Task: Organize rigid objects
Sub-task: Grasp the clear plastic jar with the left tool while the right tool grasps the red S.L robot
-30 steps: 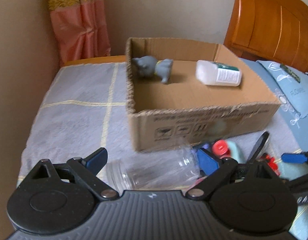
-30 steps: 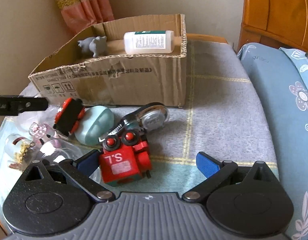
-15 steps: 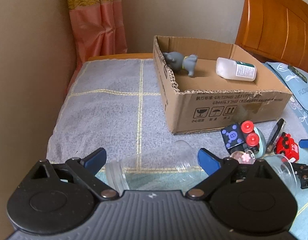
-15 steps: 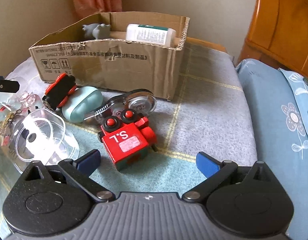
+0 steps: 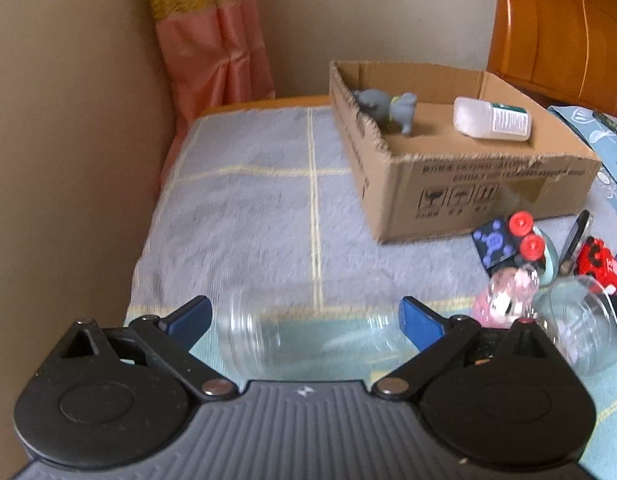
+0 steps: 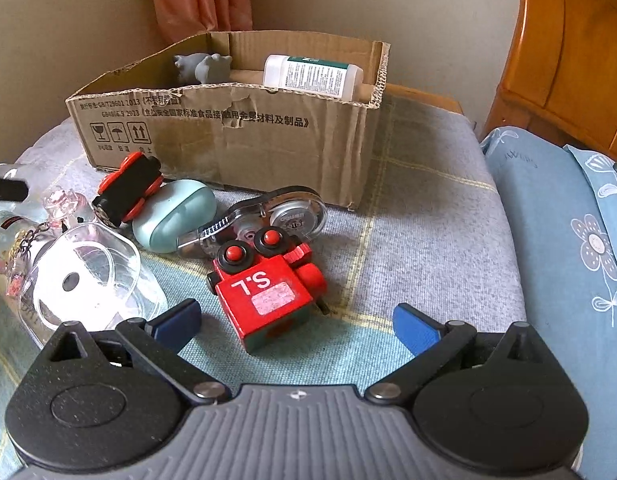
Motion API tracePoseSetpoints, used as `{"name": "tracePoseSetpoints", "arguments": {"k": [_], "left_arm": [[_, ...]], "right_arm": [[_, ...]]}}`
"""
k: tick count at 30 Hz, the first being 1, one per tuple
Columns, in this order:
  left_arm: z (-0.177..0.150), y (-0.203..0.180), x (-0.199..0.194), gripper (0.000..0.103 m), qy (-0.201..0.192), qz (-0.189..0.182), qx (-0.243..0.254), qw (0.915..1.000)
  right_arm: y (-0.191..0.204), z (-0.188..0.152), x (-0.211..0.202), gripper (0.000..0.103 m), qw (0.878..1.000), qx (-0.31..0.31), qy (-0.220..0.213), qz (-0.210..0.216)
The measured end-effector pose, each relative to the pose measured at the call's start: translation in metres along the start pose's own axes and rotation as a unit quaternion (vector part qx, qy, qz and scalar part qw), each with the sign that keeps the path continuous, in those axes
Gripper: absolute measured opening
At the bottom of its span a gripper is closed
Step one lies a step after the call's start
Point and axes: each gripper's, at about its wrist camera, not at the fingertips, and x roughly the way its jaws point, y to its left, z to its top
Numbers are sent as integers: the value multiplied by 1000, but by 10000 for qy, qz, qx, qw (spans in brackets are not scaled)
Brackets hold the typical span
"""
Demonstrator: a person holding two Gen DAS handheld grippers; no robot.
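A clear plastic jar (image 5: 308, 340) lies on its side on the blanket between the fingers of my left gripper (image 5: 304, 316). The jaws are opening, and a small gap shows at the jar's left end. The cardboard box (image 5: 468, 184) beyond holds a grey animal toy (image 5: 388, 108) and a white bottle (image 5: 492, 122). My right gripper (image 6: 296, 320) stands open over a red toy robot (image 6: 264, 292) marked "S.L", without touching it. Behind the robot lie a correction tape dispenser (image 6: 276, 216), a mint oval case (image 6: 174, 216) and a black block with red wheels (image 6: 128, 188).
A clear plastic lid (image 6: 88, 280) and small glass bottles (image 6: 12, 232) sit at the left of the right wrist view. A blue pillow (image 6: 556, 220) and a wooden headboard (image 6: 568, 60) bound the right side. A wall (image 5: 68, 120) runs along the blanket's left edge.
The left gripper has drawn back and to the left of the box, and its fingers have spread slightly around the jar. The right gripper has rolled a little; the red robot stays between its fingers.
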Motion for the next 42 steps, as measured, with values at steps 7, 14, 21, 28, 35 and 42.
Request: {"name": "tracePoseSetpoints", "arguments": {"k": [7,14,21,28,35,42], "left_arm": [[-9,9,15,100,123,-138,-443,9988],[-2,15,34,101,137,-239,-586,9979],[2,3,45,103,83,117,-294,9995],[3,5,45,103,143,191,-446,9987],[-1,3,43,103,-6,262,-506,9984],[0,3,44,103,-11,277,-531,9982]], "right_arm": [[0,1,1,103,10000,-15,-30,14],[0,1,0,103,10000,-15,-31,15],[0,1,1,103,10000,-56,-19,36],[-1,3,2,103,9995,-254,-65,186],[-6,6,5,103,9960,-678,-138,565],[-10,14,12,103,9881,-1156,-131,1005]]}}
